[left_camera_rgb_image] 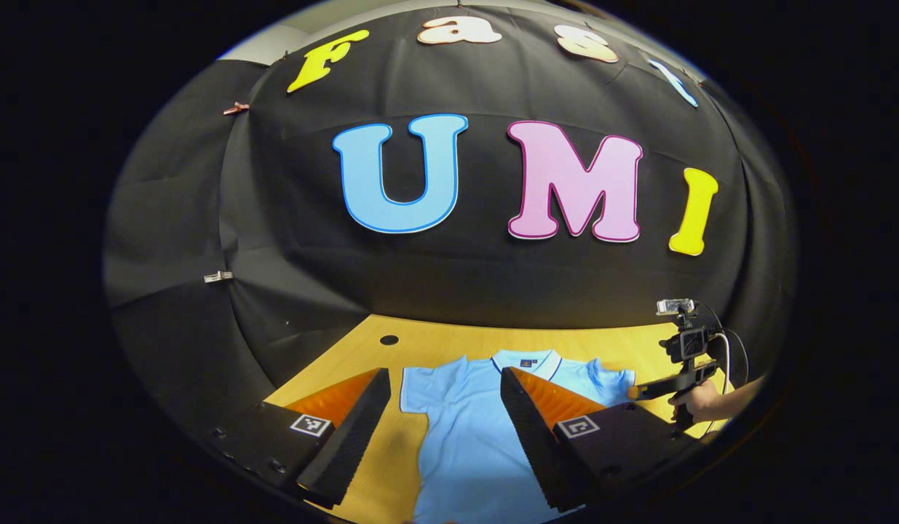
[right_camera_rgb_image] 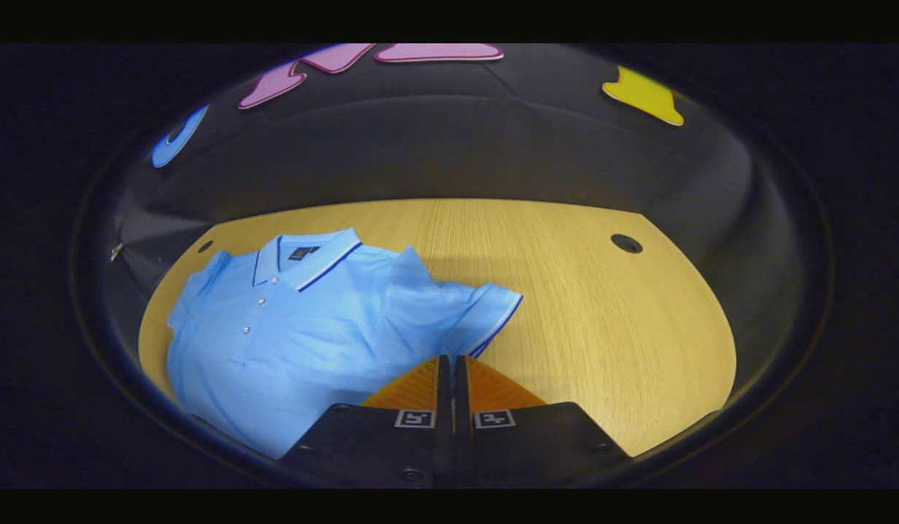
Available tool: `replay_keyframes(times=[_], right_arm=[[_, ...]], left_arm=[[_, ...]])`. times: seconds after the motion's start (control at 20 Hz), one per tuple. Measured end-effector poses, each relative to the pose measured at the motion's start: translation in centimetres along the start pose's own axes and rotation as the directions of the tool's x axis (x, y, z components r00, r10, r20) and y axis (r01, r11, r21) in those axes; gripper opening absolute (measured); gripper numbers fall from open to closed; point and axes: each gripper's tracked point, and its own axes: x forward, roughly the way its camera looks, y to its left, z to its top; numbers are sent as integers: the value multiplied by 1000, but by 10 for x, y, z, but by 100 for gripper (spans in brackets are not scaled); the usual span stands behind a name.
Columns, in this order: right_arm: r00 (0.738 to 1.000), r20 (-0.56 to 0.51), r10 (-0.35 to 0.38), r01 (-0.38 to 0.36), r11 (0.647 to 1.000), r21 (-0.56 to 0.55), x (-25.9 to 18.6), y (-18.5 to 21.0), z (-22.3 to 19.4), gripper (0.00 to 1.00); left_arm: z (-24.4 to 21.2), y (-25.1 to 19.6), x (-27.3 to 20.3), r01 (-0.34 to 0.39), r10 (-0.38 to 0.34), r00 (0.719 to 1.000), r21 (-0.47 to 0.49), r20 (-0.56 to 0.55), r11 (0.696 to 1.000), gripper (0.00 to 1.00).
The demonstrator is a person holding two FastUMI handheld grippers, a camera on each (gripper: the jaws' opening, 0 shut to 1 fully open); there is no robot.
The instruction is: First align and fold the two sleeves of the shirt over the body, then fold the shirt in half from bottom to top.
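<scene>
Shirt [right_camera_rgb_image: 289, 327] — soft pale-blue knit, on grained wood table [right_camera_rgb_image: 602, 313], left tool [left_camera_rgb_image: 445, 407] agape, right tool [right_camera_rgb_image: 453, 364] closed — grip unclear

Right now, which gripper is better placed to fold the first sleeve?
Right, probably: the right gripper, fingers together, sits at the cuff of the polo shirt's sleeve. The left gripper is open above the shirt body.

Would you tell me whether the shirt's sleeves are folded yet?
Not yet: the shirt lies spread, its sleeve out sideways on the table.
</scene>
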Motion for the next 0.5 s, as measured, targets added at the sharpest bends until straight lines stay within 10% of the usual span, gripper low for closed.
replay_keyframes(times=[0.5], right_arm=[[994,95,62,-47,988,-148,-11,64,56,5]], left_arm=[[-6,27,-9,-27,27,1000,-51,2,998,97]])
